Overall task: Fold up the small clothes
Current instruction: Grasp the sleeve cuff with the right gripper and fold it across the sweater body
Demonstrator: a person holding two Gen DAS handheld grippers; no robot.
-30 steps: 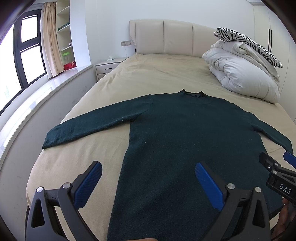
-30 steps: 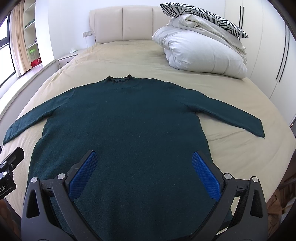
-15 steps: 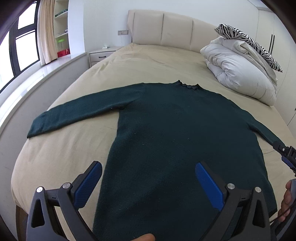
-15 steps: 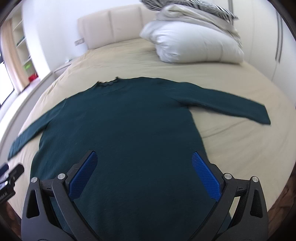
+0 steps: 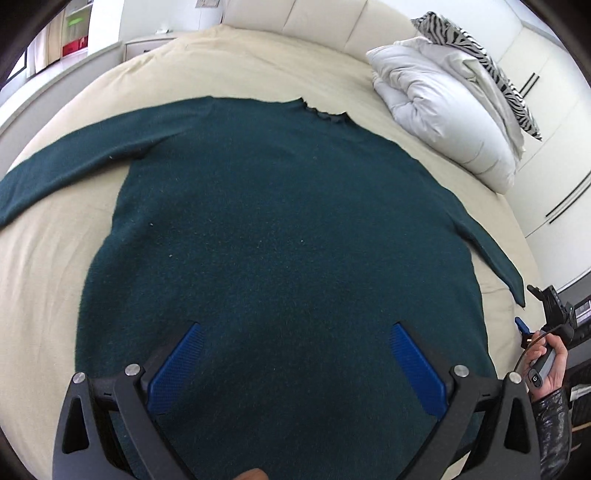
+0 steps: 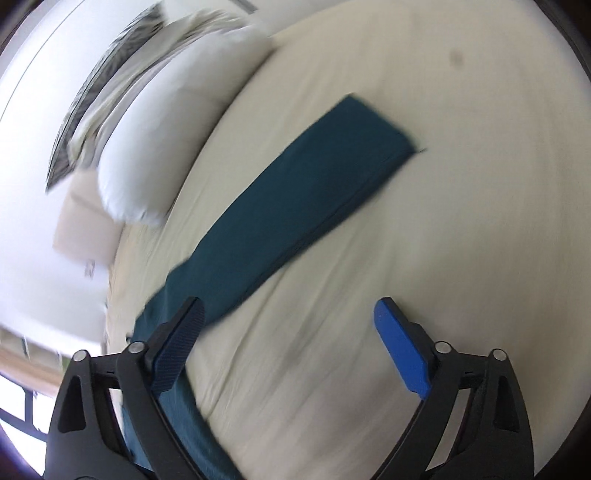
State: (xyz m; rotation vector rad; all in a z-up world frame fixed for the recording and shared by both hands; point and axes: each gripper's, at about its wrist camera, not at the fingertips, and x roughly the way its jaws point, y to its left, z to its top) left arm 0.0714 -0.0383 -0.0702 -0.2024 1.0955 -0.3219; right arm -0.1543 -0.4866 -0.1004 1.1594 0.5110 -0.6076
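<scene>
A dark green long-sleeved sweater [image 5: 280, 236] lies flat and face up on the beige bed [image 5: 44, 266], sleeves spread out to both sides. My left gripper [image 5: 291, 365] is open and empty, hovering above the lower body of the sweater. My right gripper [image 6: 291, 332] is open and empty over the bed sheet, beside the sweater's right sleeve [image 6: 295, 206]; the sleeve's cuff [image 6: 380, 125] lies ahead of it. The right gripper also shows at the right edge of the left wrist view [image 5: 532, 328], near the sleeve's end. The right wrist view is motion-blurred.
A folded white duvet [image 5: 443, 107] with a zebra-print pillow [image 5: 480, 70] sits at the head of the bed on the right. A padded headboard [image 5: 314, 18], a nightstand [image 5: 147, 40] and a window ledge are at the back left. Wardrobe doors [image 5: 554, 184] stand on the right.
Both grippers moved forward and down toward the sweater. My right gripper swung right and rolled, and it now faces the right sleeve instead of the body. Both stay open.
</scene>
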